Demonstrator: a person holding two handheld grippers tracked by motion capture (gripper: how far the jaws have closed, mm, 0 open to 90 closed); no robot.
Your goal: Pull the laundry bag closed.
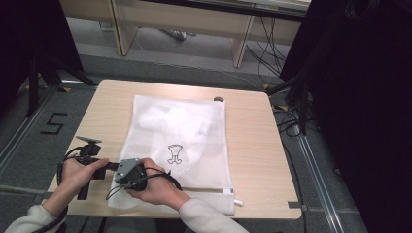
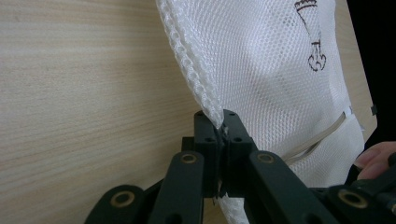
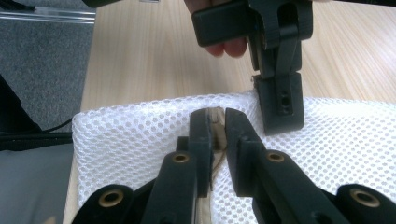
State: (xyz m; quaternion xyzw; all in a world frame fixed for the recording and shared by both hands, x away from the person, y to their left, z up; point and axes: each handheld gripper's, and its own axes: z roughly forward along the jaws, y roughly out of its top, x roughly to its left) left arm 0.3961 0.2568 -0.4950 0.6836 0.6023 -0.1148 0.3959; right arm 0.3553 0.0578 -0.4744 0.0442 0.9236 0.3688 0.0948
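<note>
A white mesh bag [image 1: 180, 126] with a small black printed emblem [image 1: 175, 154] lies flat on the wooden table [image 1: 252, 145]. Both grippers meet at its near left corner. My left gripper [image 1: 111, 166] [image 2: 219, 125] is shut on the bag's [image 2: 261, 60] seamed edge. In the right gripper view it [image 3: 280, 105] comes down from the top onto the mesh [image 3: 140, 135]. My right gripper [image 1: 120, 176] [image 3: 215, 114], under a grey plate, is shut on a thin tan tab [image 3: 215, 117] at the bag's edge. A zip line [image 1: 209, 189] runs along the near end.
A small dark object [image 1: 218, 99] sits at the bag's far right corner. Bare tabletop lies to the bag's right and left. Cables [image 1: 286, 121] trail on the floor at the right. A floor mark "5" [image 1: 52, 124] is at the left, and desk legs [image 1: 240, 46] stand behind.
</note>
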